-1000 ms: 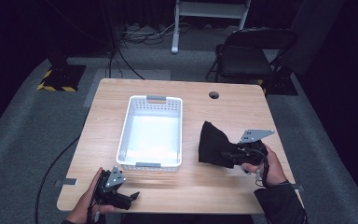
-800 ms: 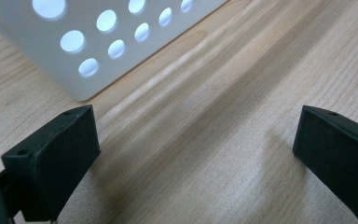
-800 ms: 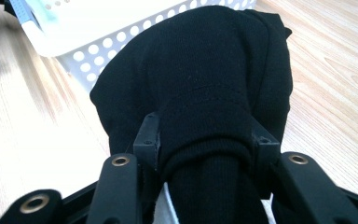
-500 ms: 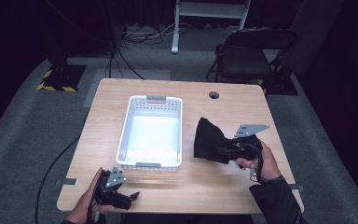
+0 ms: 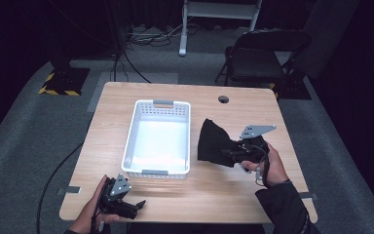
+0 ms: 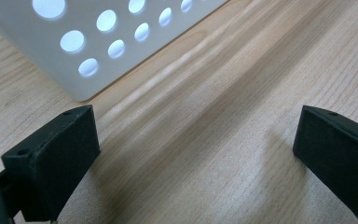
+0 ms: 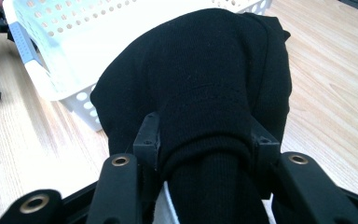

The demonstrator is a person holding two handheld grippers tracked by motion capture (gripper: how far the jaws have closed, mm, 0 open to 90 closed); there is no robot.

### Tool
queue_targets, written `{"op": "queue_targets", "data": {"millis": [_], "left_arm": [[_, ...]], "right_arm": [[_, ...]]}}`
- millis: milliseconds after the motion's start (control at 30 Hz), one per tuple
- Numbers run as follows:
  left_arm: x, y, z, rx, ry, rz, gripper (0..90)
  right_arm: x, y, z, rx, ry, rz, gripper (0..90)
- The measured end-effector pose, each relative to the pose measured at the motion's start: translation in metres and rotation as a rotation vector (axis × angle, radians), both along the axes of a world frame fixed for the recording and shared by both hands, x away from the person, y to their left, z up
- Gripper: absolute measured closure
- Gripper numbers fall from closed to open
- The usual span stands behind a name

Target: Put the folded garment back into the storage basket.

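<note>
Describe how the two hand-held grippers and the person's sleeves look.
Both are black. The left hand-held gripper has two blocky black jaws; seen from above, a grey three-cornered plate sits on top. The right hand-held gripper carries a similar plate and a trailing black cable. The right sleeve is dark.

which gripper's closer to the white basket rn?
Left. The left gripper sits open just off the white basket at its near corner; the right gripper, shut on the black cloth, hangs off its right side.

Light wooden table (image 5: 175, 97) with a round cable hole (image 5: 223, 99), grey carpeted floor (image 5: 24, 126), black folding chair (image 5: 260, 53) behind, white stand base (image 5: 182, 29), cables (image 5: 141, 36) trailing, yellow-black striped base (image 5: 58, 83), dark surroundings.
</note>
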State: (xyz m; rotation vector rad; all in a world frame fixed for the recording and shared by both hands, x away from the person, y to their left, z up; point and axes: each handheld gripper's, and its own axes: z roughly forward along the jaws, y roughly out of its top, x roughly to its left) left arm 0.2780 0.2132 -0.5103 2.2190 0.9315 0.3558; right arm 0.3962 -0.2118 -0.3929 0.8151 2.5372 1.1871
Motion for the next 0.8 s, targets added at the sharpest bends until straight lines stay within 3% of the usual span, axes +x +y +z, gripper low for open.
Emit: {"op": "queue_targets", "data": {"millis": [800], "left_arm": [[0.0, 0.0, 0.0, 0.0, 0.0, 0.0, 0.2]], "right_arm": [[0.009, 0.033, 0.009, 0.017, -0.004, 0.04, 58.4]]}}
